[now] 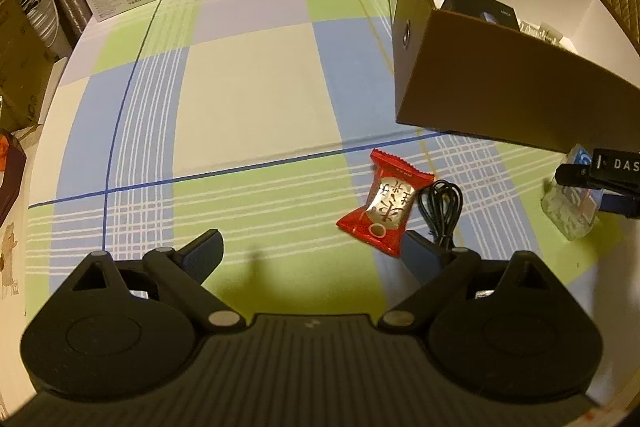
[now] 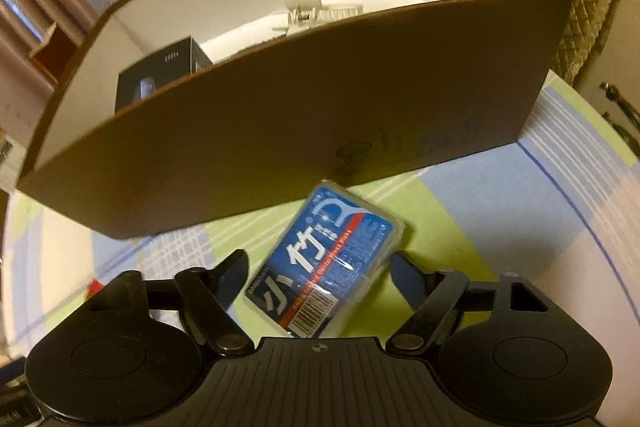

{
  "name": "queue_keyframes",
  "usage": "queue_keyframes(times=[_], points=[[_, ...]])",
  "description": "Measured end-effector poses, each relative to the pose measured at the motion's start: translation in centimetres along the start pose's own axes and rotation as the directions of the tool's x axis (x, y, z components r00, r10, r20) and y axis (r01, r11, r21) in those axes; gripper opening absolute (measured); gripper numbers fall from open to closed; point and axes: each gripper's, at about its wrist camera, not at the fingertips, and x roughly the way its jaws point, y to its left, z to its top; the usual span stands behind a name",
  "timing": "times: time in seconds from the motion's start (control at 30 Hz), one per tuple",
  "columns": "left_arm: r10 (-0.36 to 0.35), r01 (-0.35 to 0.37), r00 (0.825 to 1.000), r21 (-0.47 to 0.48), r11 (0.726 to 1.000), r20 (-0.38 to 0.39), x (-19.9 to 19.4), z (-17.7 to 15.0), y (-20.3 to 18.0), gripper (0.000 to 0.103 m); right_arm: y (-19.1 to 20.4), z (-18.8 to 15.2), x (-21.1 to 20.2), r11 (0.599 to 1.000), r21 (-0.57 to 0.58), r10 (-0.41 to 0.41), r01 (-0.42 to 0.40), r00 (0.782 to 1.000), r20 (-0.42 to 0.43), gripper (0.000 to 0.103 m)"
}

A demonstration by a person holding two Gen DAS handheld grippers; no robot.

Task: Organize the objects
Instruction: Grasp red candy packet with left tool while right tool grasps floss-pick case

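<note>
I have the right gripper (image 2: 318, 269) pitched down over the dental floss pick pack (image 2: 326, 259), which lies flat on the checked tablecloth (image 2: 460, 211) just in front of the brown cardboard box (image 2: 304, 115), in the lower middle of the right wrist view. What matters is its long axis: it runs on a diagonal from lower left to upper right of the frame, so it sits skewed between the jaws, not square to them. The jaws stand partly apart with the pack between them, and I see a sliver of gap on each side, so the pads are not pressing yet. I judge a small roll of the wrist would square the pads to the pack's long sides before closing. My left gripper (image 1: 312, 251) is wide apart and empty; the red snack packet (image 1: 386, 203) and the coiled black cable (image 1: 440, 211) lie just ahead of its right-hand finger, right of centre in that view. The right hand is plainly nearer the pack, which shows only at the far right edge of the left wrist view.
</note>
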Motion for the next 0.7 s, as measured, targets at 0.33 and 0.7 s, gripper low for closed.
queue_keyframes(times=[0.33,0.7], points=[[-0.061,0.062,0.998,0.105,0.993,-0.011,2.2,0.7,-1.2,0.092,-1.5,-1.6,-2.0,0.965,-0.25,0.072,-0.083,0.996,-0.051,0.061],[-0.118,0.12,0.993,0.209,0.97,-0.025,5.0,1.9,-3.0,0.065,-4.4,-2.8,-3.3,0.964,-0.262,0.027,-0.04,0.998,-0.053,0.059]])
